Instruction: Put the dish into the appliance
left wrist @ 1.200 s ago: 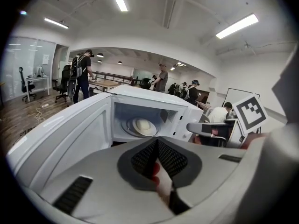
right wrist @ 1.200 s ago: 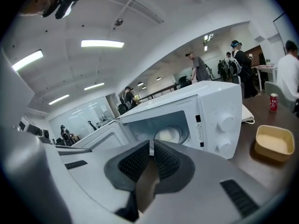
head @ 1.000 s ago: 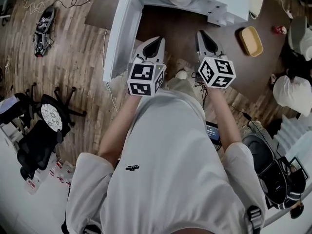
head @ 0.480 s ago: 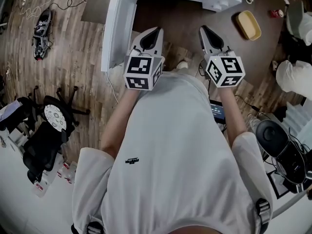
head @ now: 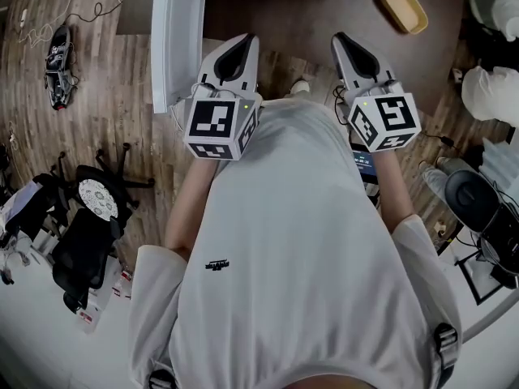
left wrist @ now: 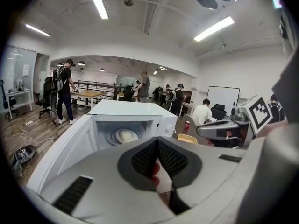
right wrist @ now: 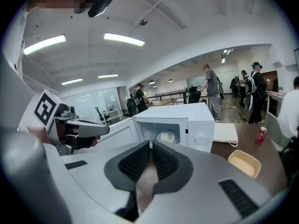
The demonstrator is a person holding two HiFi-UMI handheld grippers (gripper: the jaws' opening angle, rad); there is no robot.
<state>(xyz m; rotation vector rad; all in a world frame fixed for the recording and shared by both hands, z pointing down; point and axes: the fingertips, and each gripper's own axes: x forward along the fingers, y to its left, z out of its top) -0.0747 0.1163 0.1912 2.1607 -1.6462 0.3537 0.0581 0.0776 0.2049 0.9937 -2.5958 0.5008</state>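
**Q:** State the location of the dish.

**A:** The white dish (left wrist: pixel 124 136) sits inside the microwave (left wrist: pixel 135 109), on the round plate of the cavity. The door (head: pixel 173 39) stands open to the person's left. Only the two gripper views look into the cavity. The head view cuts the microwave off at its top edge and shows the door alone.

**Q:** State the condition of each tong.

**A:** Left gripper (left wrist: pixel 157 140): pads pressed together at the tips, nothing between them. Right gripper (right wrist: pixel 151 143): pads drawn together at the tips, nothing between them. Both are held side by side in front of the open cavity, apart from the microwave.

**Q:** What else does each view add?

**A:** The head view shows a yellow tray (head: pixel 404 8) lying on the brown table (head: pixel 308 14), to the right of the microwave. The right gripper view also shows a red can (right wrist: pixel 261 134) standing on the table beyond that tray. The gripper views show people standing farther back in the room.
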